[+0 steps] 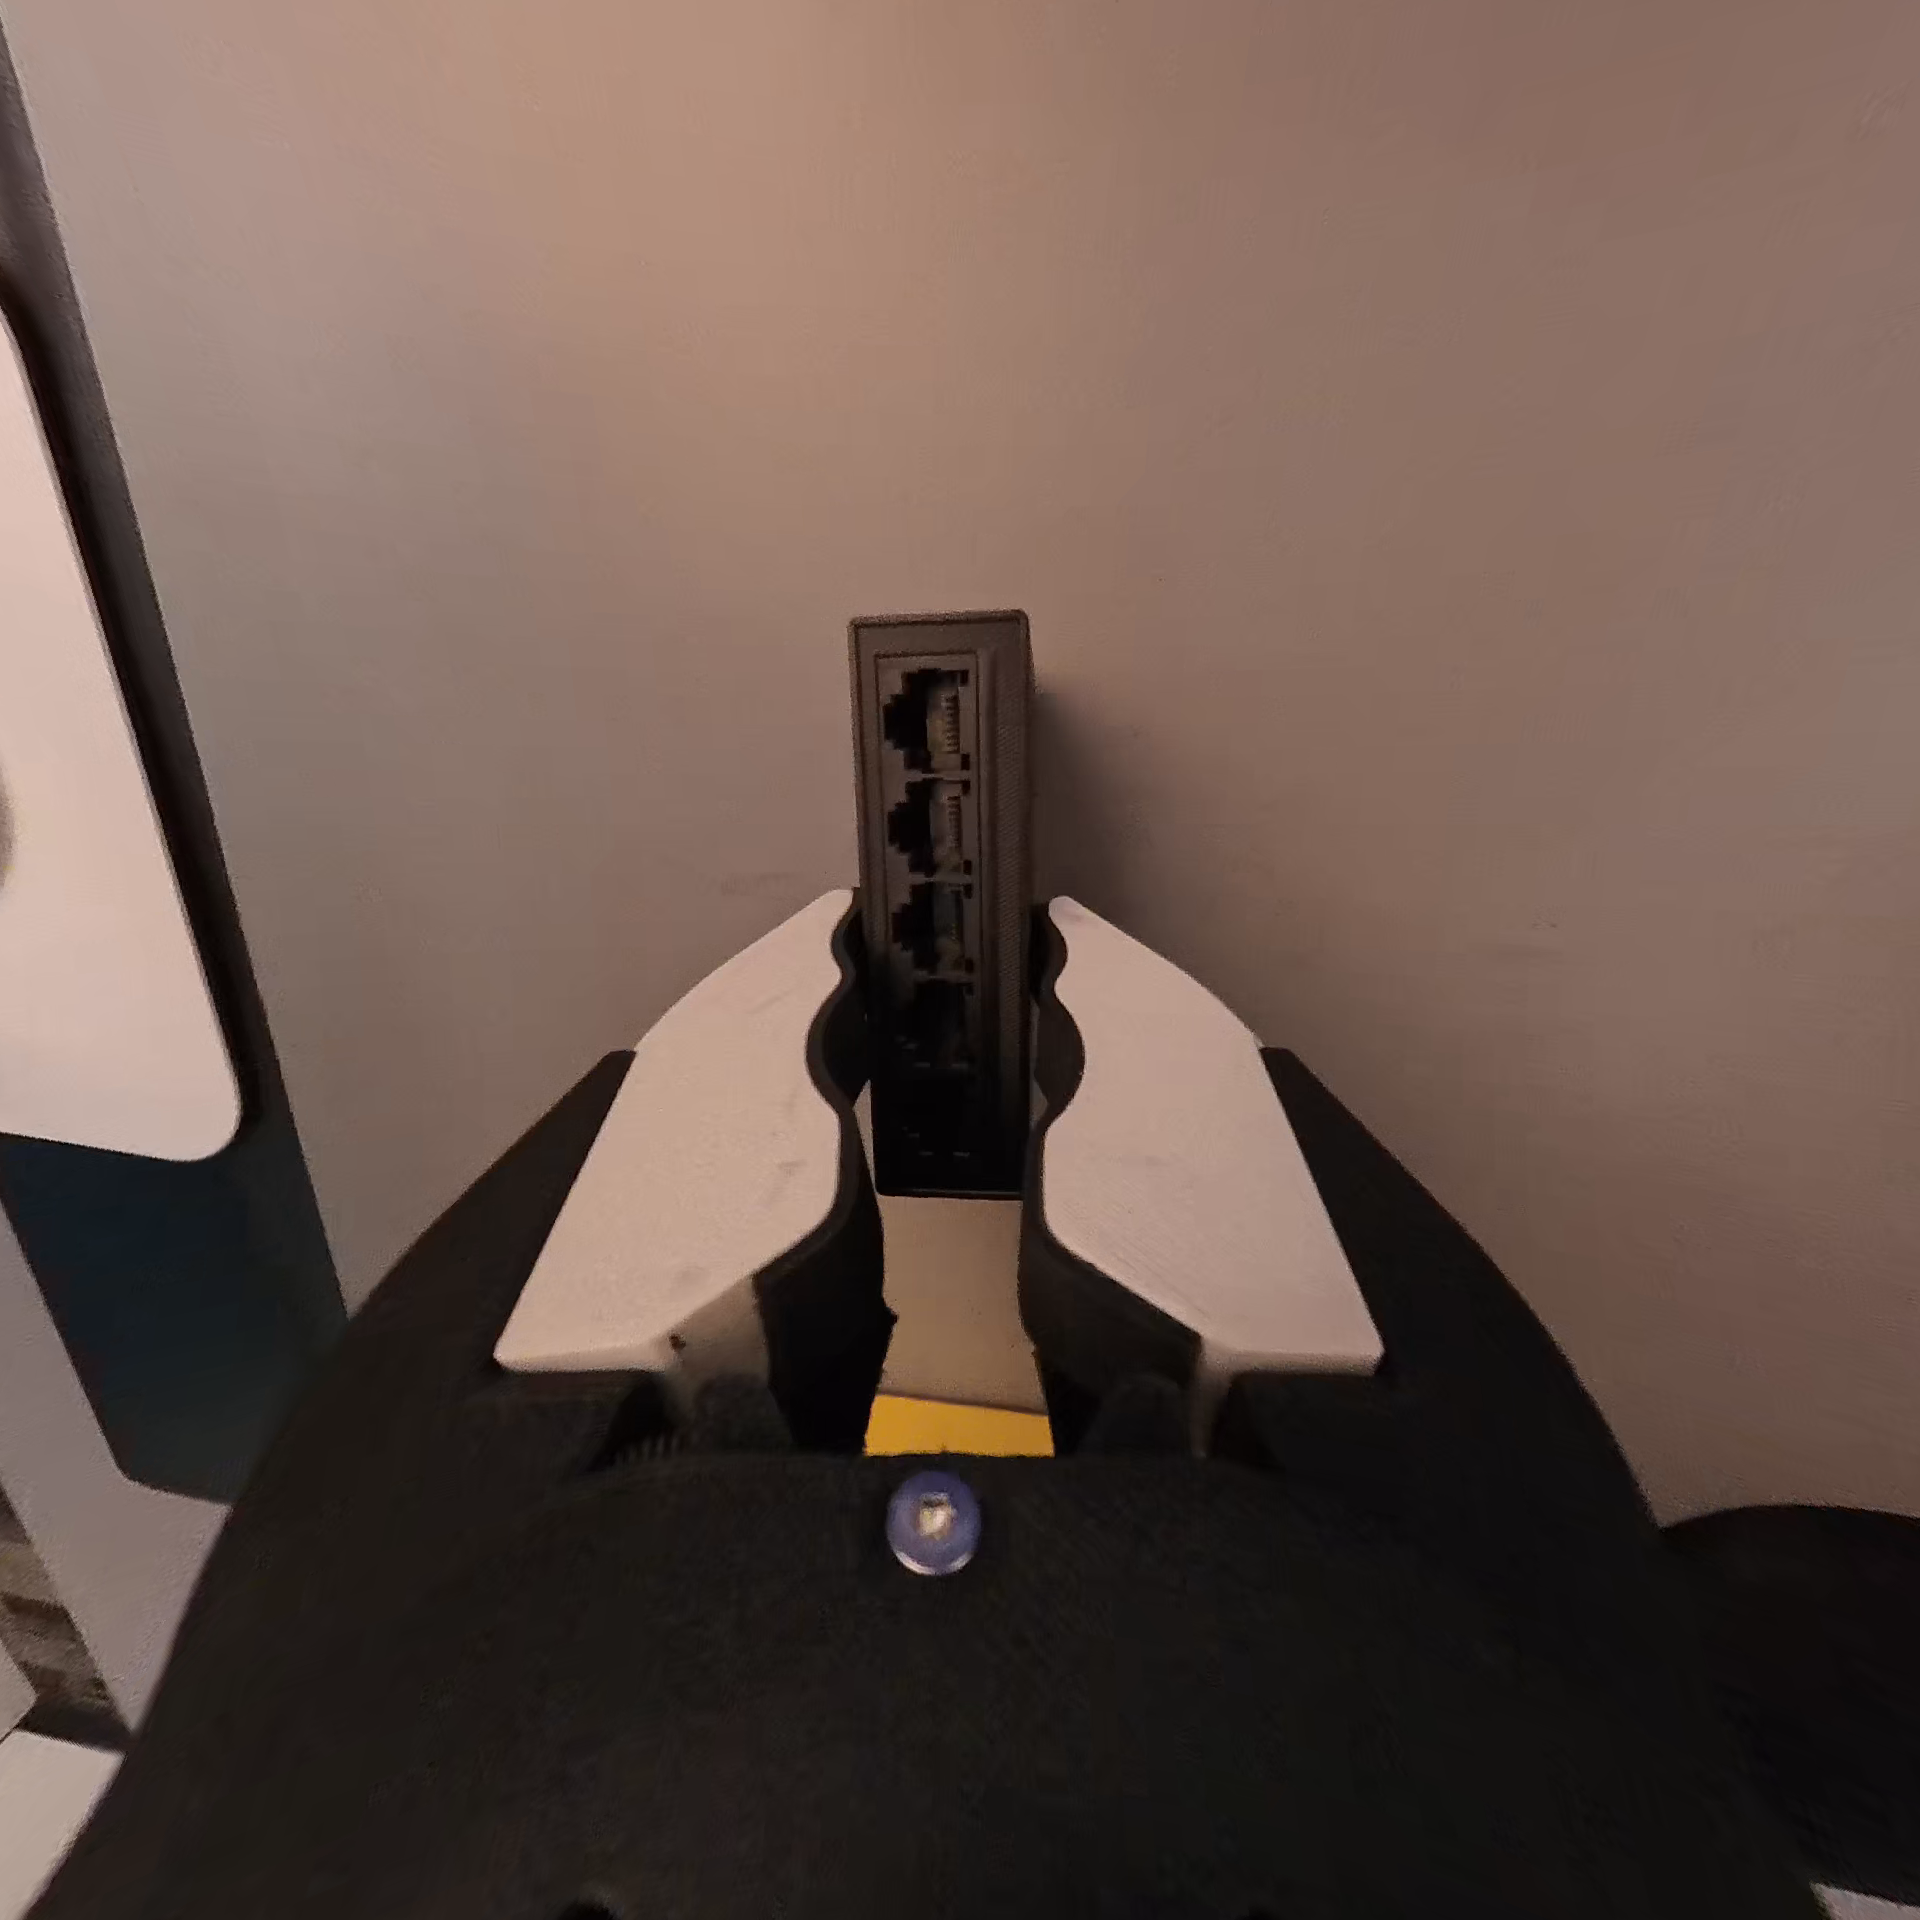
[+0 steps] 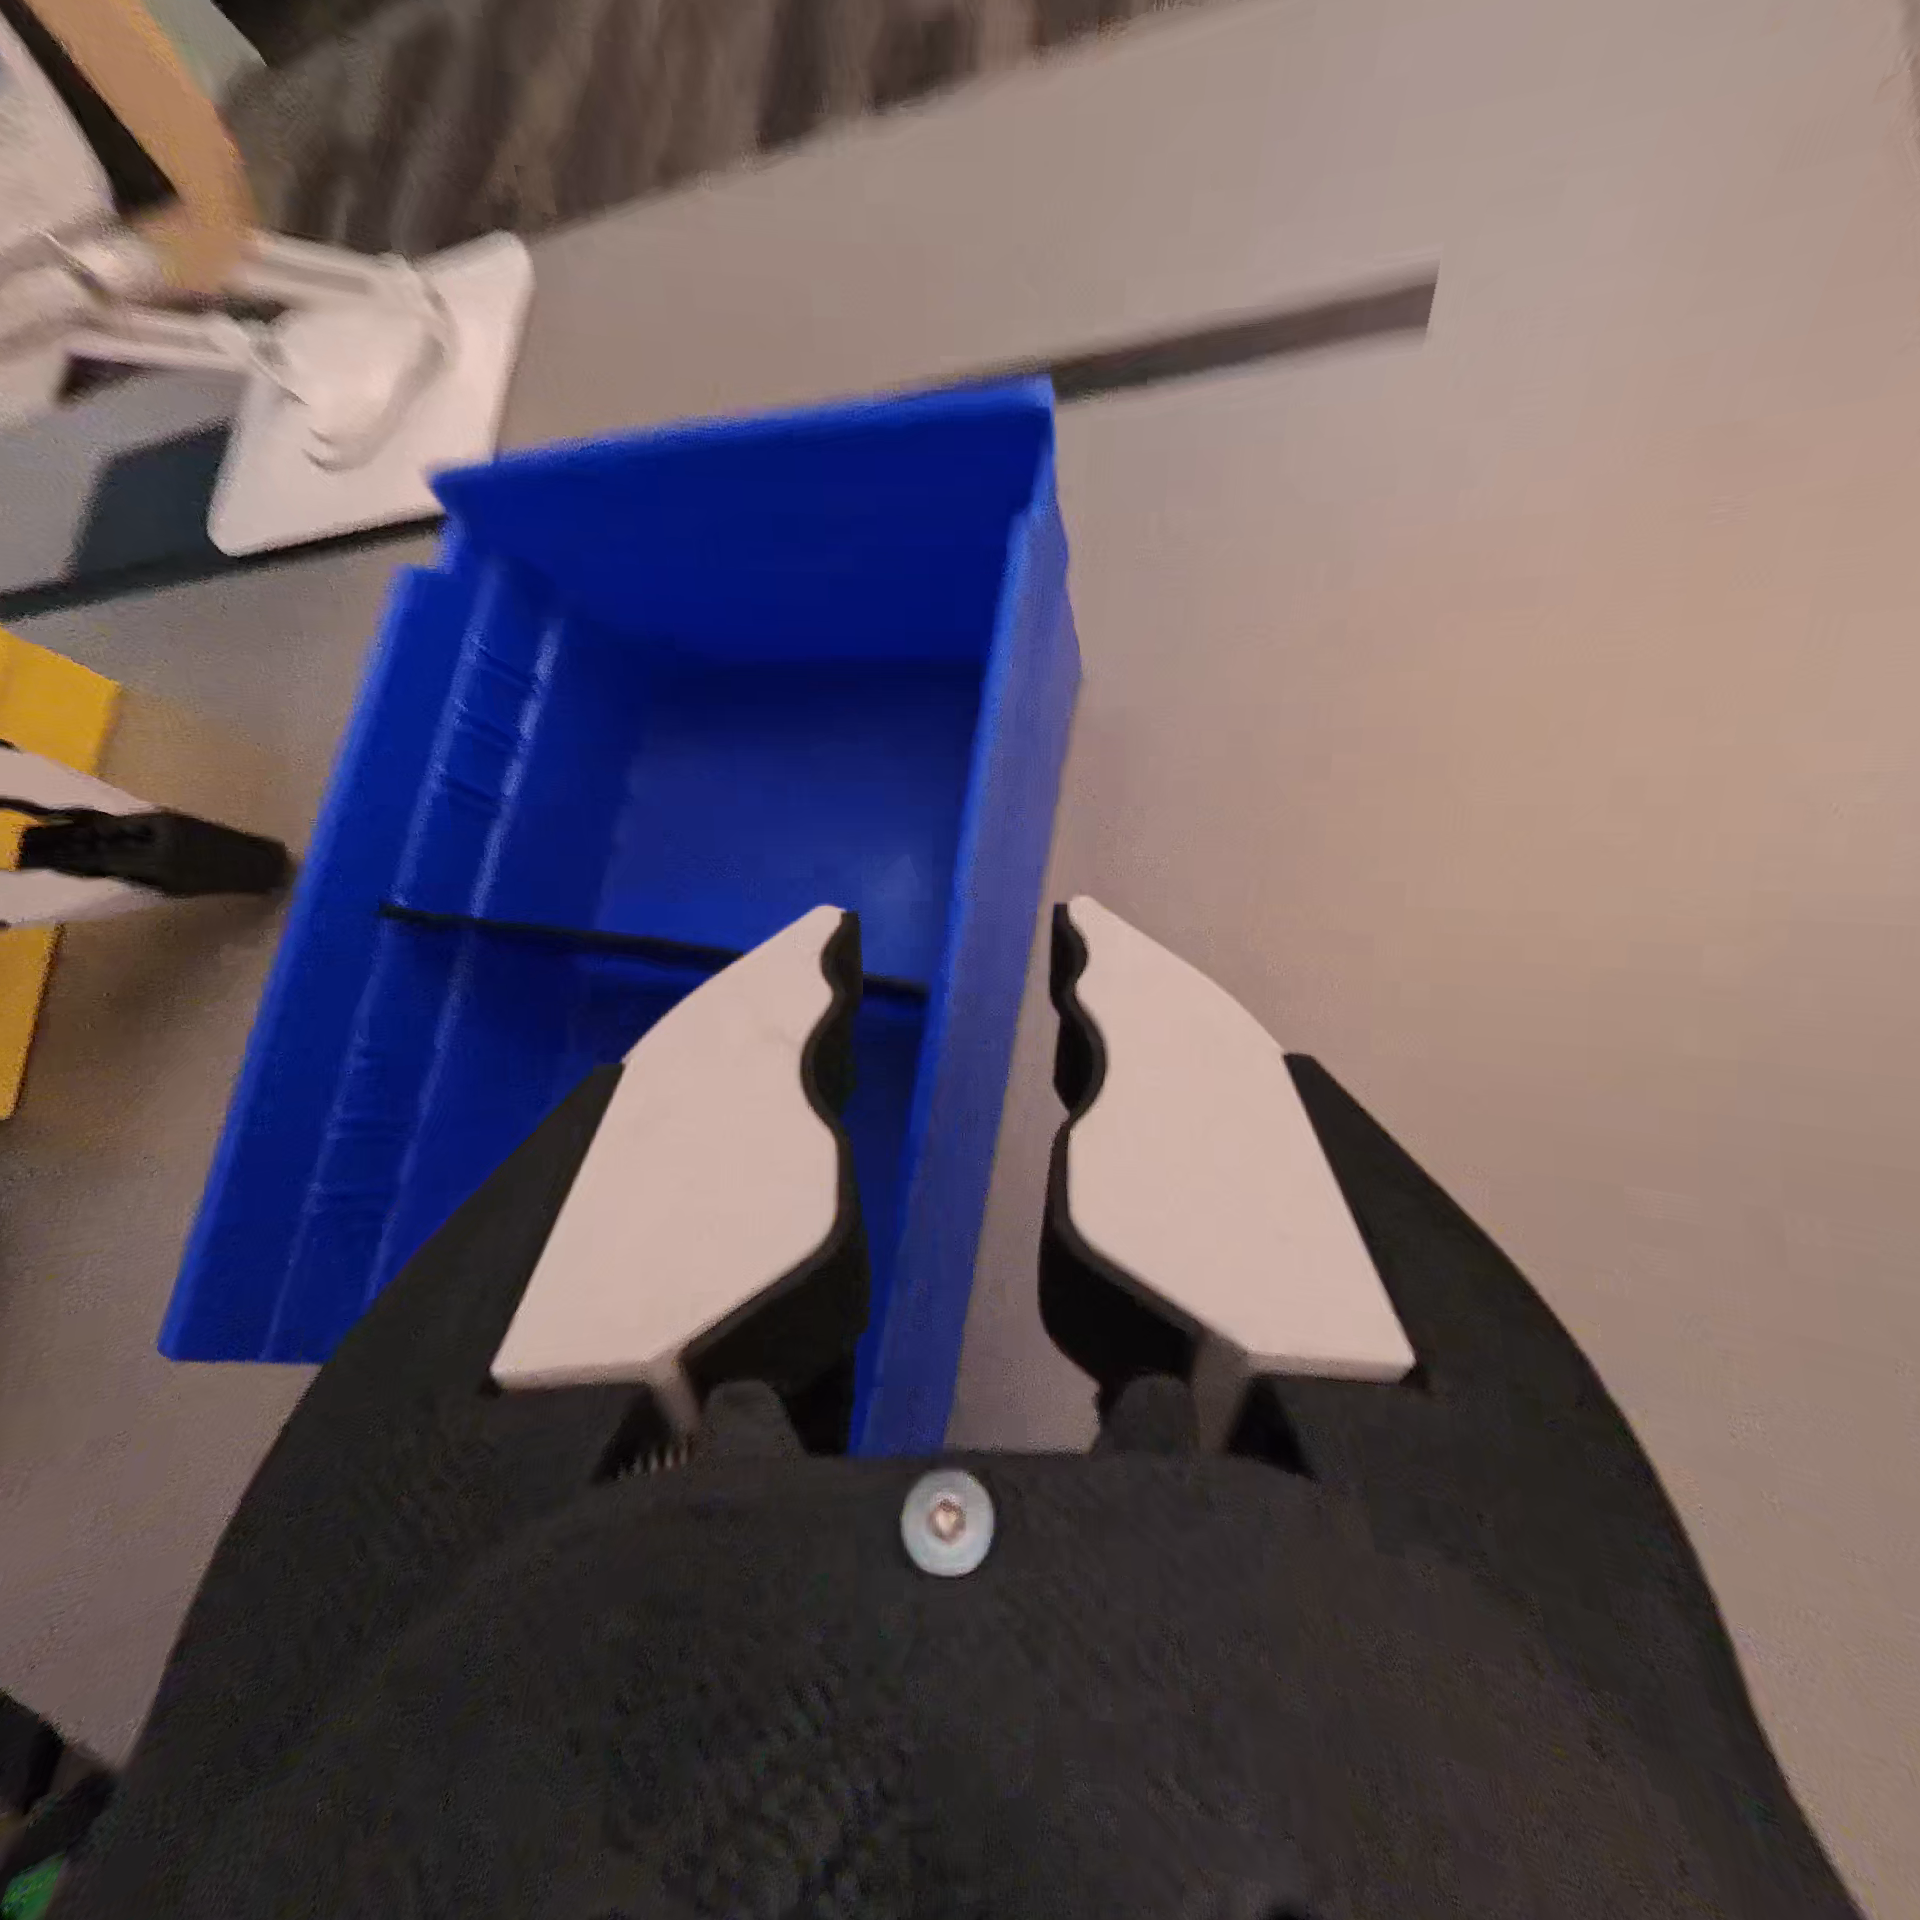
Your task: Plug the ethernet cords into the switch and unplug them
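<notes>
My left gripper (image 1: 945, 914) is shut on a black network switch (image 1: 940, 790) and holds it on end above the pale table (image 1: 1403, 520). Its column of ports faces the camera and every port I can see is empty. The switch and the left gripper's white fingers also show at the left edge of the right wrist view (image 2: 177, 857). My right gripper (image 2: 956, 925) is open and empty, hovering over the right wall of a blue bin (image 2: 727, 582). No ethernet cord shows clearly in either view.
The blue bin looks empty apart from a thin black line (image 2: 582, 935) across it. A yellow object (image 2: 52, 707) lies left of the bin. A white stand base (image 2: 395, 416) sits behind it. A dark-edged white panel (image 1: 104, 831) stands left of the switch. The gap from one gripper's tips to the other's is roughly 45 centimeters.
</notes>
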`<action>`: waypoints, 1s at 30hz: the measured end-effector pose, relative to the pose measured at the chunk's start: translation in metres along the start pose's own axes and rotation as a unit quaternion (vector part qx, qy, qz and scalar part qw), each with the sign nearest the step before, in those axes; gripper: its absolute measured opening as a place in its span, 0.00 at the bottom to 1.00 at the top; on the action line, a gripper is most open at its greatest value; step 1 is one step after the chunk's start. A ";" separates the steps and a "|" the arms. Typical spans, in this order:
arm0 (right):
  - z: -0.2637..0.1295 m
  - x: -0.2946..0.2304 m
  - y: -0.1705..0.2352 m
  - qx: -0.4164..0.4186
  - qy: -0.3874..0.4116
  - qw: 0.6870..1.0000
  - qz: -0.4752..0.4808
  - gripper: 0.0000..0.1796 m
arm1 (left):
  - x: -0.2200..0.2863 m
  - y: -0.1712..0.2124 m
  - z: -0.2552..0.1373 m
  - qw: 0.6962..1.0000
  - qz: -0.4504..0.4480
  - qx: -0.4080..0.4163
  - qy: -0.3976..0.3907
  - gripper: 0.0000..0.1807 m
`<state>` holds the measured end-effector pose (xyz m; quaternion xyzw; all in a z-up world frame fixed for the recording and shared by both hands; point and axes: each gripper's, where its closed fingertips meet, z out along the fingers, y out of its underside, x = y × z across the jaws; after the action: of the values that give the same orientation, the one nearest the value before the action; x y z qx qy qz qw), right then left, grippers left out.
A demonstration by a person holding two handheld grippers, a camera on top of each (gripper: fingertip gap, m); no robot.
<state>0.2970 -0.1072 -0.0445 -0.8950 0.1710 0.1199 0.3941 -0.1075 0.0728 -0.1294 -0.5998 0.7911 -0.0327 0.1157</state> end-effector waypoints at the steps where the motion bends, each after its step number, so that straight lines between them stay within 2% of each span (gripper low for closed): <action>1: 0.006 0.001 0.009 -0.028 -0.004 1.000 0.007 0.20 | -0.001 0.001 0.002 1.000 -0.002 0.000 0.002 0.15; 4: 0.022 -0.010 0.025 -0.086 -0.027 0.996 -0.003 0.20 | 0.000 0.001 0.008 1.000 -0.010 -0.002 0.007 0.15; 9: 0.031 0.004 0.044 -0.144 0.023 0.989 -0.037 0.18 | -0.002 0.005 0.012 1.000 0.009 -0.011 -0.009 0.15; 14: 0.031 -0.003 0.049 -0.148 -0.025 0.989 0.005 0.07 | -0.006 0.009 0.011 1.000 0.017 -0.002 -0.018 0.15; 19: 0.029 0.001 0.049 -0.153 -0.007 0.988 -0.011 0.06 | -0.011 0.012 0.005 1.000 -0.005 0.017 -0.024 0.20; 28: 0.023 0.014 0.049 -0.141 0.010 0.990 0.007 0.06 | -0.020 0.023 0.000 0.998 0.002 -0.004 -0.058 0.18; 30: 0.023 0.015 0.049 -0.143 0.008 0.990 0.011 0.07 | -0.021 0.024 -0.002 0.998 0.001 -0.012 -0.067 0.22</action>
<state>0.2891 -0.1244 -0.0975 -0.9410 0.1654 0.1402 0.2597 -0.1250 0.0991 -0.1290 -0.6015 0.7822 0.0172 0.1613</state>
